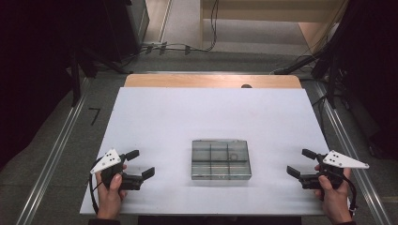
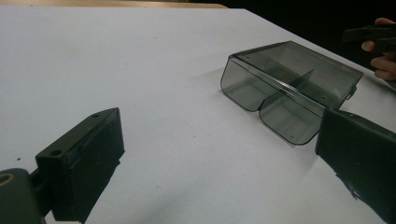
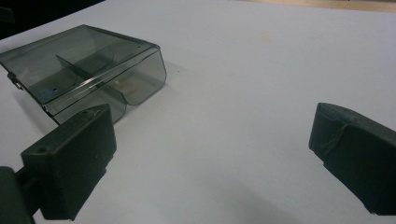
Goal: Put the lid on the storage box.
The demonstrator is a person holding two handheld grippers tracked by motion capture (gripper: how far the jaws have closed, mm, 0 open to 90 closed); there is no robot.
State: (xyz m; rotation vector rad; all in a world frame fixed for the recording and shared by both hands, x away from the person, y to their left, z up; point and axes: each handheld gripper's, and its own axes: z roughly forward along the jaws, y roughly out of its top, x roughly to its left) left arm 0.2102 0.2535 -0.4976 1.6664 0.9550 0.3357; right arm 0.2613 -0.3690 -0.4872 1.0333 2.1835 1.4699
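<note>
**Box centred, both tools wide**

I see the smoky box lying closed near the middle of the white counter, dividers visible through its lid. My left tool sits well to its left, jaws apart and empty. My right tool mirrors it on the other side, jaws likewise spread and empty.
</note>
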